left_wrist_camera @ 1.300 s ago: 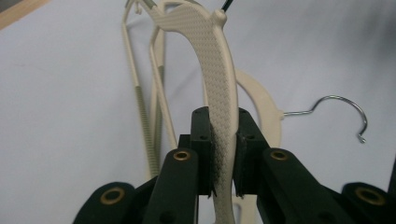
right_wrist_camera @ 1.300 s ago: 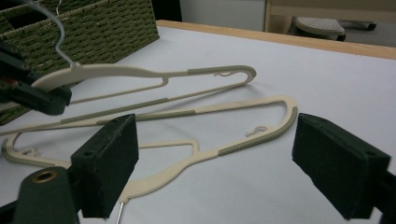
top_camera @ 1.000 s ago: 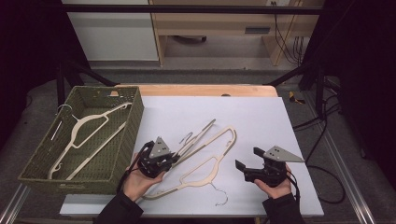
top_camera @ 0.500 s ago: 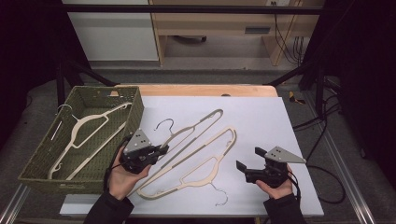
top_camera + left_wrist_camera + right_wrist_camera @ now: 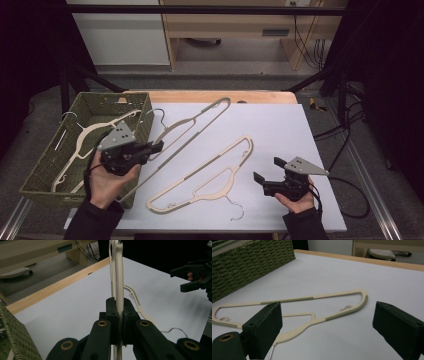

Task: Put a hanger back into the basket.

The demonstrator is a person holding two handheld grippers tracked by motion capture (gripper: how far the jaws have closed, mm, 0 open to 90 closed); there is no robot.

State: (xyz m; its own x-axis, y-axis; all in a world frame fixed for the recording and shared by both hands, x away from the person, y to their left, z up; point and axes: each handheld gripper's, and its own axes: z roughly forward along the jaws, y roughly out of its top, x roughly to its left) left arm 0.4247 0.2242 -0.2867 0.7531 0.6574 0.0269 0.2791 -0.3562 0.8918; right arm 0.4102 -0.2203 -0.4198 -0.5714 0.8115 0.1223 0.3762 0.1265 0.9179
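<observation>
Lifting since the earlier frame, the left gripper (image 5: pixel 159 145) is carrying 1 cream hanger (image 5: pixel 192 125) up and leftward toward the green wicker basket (image 5: pixel 85 107), its jaws clamped on the hanger's bar. Another cream hanger (image 5: pixel 205 176) is lying flat on the white table (image 5: pixel 280 125) between both hands. At the right, the right gripper (image 5: pixel 267 170) is resting low with its jaws standing wide apart.

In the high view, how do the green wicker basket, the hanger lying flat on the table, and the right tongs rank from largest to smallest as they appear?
1. Green wicker basket, largest.
2. Hanger lying flat on the table, long but thin.
3. Right tongs, smallest.
All three lie about equally near the camera, so the ranking is fairly safe.
</observation>
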